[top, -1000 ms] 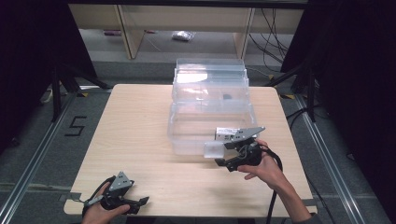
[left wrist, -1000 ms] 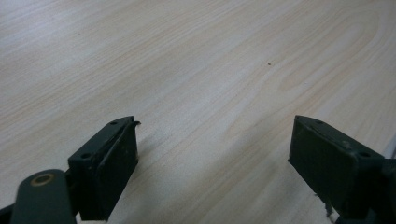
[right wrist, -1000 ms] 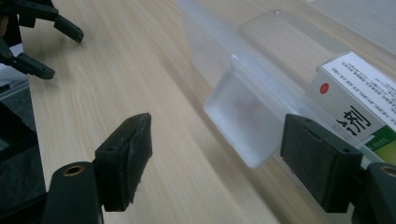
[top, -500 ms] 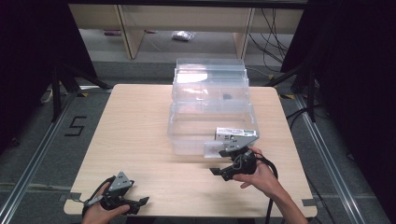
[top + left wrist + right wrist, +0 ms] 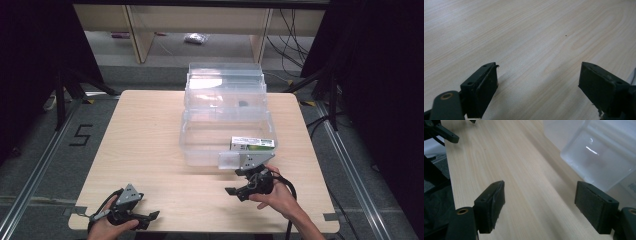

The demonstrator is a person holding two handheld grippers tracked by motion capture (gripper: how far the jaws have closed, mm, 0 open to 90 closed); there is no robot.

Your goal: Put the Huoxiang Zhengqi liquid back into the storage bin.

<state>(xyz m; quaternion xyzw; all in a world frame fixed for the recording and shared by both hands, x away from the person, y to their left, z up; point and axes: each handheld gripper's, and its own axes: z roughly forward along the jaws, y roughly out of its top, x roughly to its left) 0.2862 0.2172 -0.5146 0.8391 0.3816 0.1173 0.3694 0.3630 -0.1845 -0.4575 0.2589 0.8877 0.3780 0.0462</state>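
The clear plastic storage bin (image 5: 227,137) stands at mid-counter (image 5: 145,140) with a green-and-white carton (image 5: 252,144) lying in its near right corner; the right hand-held gripper (image 5: 235,191) rests just in front of that corner, jaws wide apart and empty, and the left hand-held gripper (image 5: 150,216) lies at the near left edge, likewise wide open on nothing. The carton is probably light, stiff cardboard. Grip it across its narrow faces, avoiding the bin's slick, flexible wall.

1. The left tongs (image 5: 150,216) sit low at the near left edge, held in the left hand (image 5: 107,227), jaws spread wide with nothing between them.
2. The right tongs (image 5: 231,191) point leftward from the right hand (image 5: 275,197), jaws wide apart and empty.
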